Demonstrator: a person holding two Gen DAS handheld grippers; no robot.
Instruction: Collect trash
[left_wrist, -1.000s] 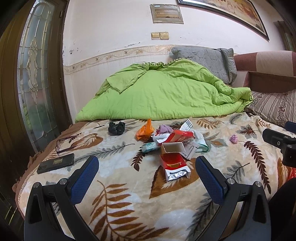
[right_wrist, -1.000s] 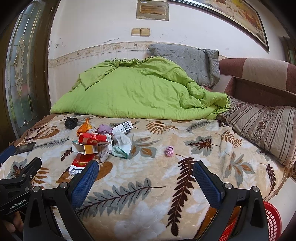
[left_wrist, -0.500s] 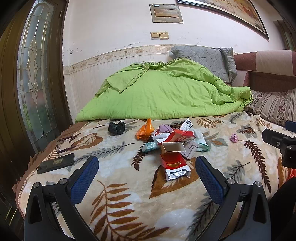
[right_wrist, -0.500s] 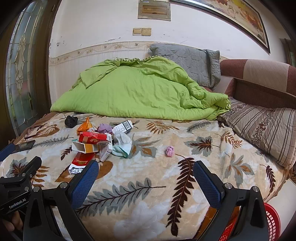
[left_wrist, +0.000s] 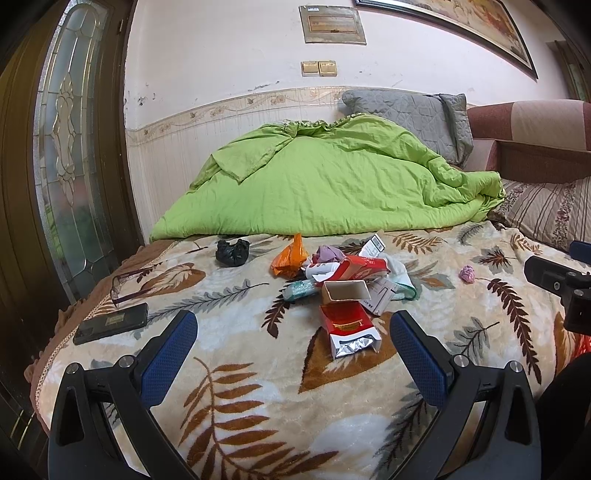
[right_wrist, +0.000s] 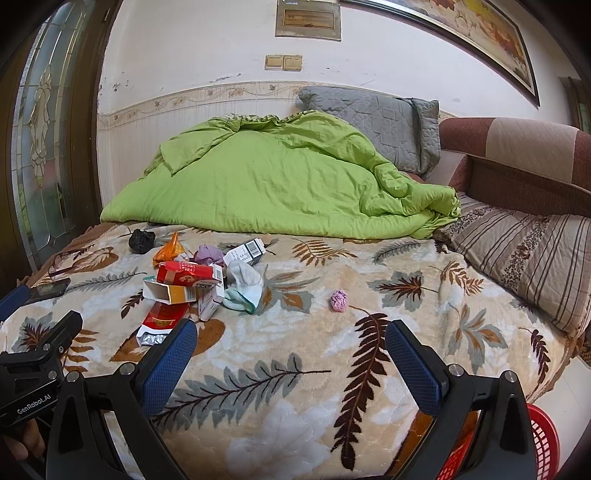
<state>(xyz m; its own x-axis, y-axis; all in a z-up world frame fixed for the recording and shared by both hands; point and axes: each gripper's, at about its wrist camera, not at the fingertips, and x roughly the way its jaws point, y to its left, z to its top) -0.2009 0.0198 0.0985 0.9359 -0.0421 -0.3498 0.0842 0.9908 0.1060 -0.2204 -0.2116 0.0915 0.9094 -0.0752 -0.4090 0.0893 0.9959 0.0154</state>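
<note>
A heap of trash lies mid-bed on the leaf-patterned blanket (left_wrist: 236, 387): a red carton with a foil end (left_wrist: 349, 326), an open box (left_wrist: 345, 290), a red box (left_wrist: 360, 267), an orange wrapper (left_wrist: 290, 256), a white sock (right_wrist: 245, 280). Apart from the heap lie a black wad (left_wrist: 232, 252) and a pink crumpled ball (right_wrist: 340, 300). My left gripper (left_wrist: 293, 345) is open, hovering just short of the red carton. The right gripper (right_wrist: 290, 350) is open too, low over the blanket, the pink ball ahead of it. A red basket (right_wrist: 543, 439) peeks in at the lower right.
A green quilt (left_wrist: 325, 184) is piled at the back, with a grey pillow (left_wrist: 410, 118) and a striped pillow (right_wrist: 524, 254) to the right. A black phone (left_wrist: 110, 323) and glasses (left_wrist: 127, 282) lie near the bed's left edge. A hand (right_wrist: 22, 443) holds the left gripper.
Almost nothing differs; the right wrist view has crept slightly forward and up. No trash has moved and both grippers stay open.
</note>
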